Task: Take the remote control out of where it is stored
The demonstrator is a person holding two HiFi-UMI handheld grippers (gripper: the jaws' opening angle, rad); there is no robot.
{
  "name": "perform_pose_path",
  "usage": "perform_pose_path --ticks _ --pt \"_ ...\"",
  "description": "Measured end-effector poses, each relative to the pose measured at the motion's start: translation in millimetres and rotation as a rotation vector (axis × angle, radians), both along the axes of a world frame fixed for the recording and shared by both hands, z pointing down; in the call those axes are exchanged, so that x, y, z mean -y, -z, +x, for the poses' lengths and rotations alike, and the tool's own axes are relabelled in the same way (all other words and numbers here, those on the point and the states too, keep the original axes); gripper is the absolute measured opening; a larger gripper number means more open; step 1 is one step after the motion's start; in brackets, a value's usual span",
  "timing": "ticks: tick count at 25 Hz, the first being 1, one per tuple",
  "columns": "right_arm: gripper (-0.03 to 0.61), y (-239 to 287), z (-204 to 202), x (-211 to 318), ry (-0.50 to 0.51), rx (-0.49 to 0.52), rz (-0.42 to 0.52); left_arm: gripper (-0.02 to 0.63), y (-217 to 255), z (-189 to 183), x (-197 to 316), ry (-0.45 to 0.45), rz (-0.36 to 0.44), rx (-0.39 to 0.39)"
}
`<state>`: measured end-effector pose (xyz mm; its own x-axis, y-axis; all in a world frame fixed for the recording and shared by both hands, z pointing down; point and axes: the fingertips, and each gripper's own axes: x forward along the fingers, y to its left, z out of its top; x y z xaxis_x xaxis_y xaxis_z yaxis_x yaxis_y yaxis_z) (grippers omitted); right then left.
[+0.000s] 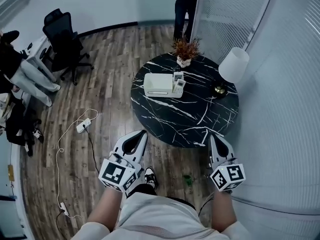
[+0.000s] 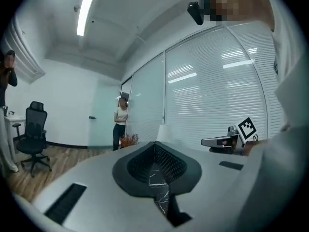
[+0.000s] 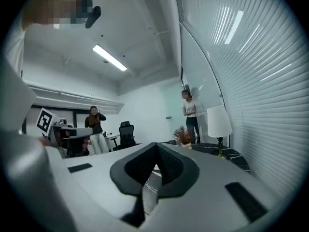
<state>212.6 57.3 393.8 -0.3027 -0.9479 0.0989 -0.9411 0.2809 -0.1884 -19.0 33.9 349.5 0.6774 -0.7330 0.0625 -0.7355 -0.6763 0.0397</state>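
Left gripper (image 1: 141, 134), right gripper (image 1: 214, 139): my jaws pinched together, empty, nothing near enough to grasp. Remote control (image 1: 178, 78) stands in holder right of white box (image 1: 157, 83), far across table (image 1: 165, 120).

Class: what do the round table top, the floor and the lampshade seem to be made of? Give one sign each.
Table top: black marble or marble-look, white veins.
Floor: wood or wood-look planks, grain and seams.
Lampshade: white, matte; fabric or plastic, unclear.

Bench (image 1: 175, 120): box (image 1: 158, 84) on it, holder (image 1: 178, 86) just right of box.
Plant (image 1: 185, 50): behind holder, far edge.
Lamp (image 1: 231, 66): bench's right edge.
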Motion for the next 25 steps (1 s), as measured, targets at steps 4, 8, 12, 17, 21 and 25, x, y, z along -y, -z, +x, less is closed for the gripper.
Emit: perform_pose_path --ticks 4,8,12,17,21,25 --pt "0.012 3.4 -25.8 46.8 -0.021 -0.026 -0.019 0.009 -2.1 -26.2 53.7 -0.010 -0.009 -0.011" --pt "0.012 5.3 -42.9 78.3 -0.033 -0.049 -0.032 0.009 -6.4 -41.7 89.4 -0.014 -0.016 -0.027" --pt "0.012 8.5 -52.2 98.5 -0.021 -0.078 -0.044 0.009 -8.9 -47.1 110.0 -0.015 -0.030 -0.046" --pt "0.012 13.4 -41.8 121.5 -0.004 -0.070 -0.031 0.009 -7.4 -34.7 120.9 -0.005 -0.028 -0.042" --pt "0.012 10.7 -24.5 136.3 0.041 -0.047 -0.023 0.009 0.6 -15.2 124.9 0.043 -0.014 -0.018" --pt "0.014 5.6 3.2 145.1 0.087 -0.022 -0.023 0.009 0.3 13.3 120.4 0.097 -0.020 -0.006"
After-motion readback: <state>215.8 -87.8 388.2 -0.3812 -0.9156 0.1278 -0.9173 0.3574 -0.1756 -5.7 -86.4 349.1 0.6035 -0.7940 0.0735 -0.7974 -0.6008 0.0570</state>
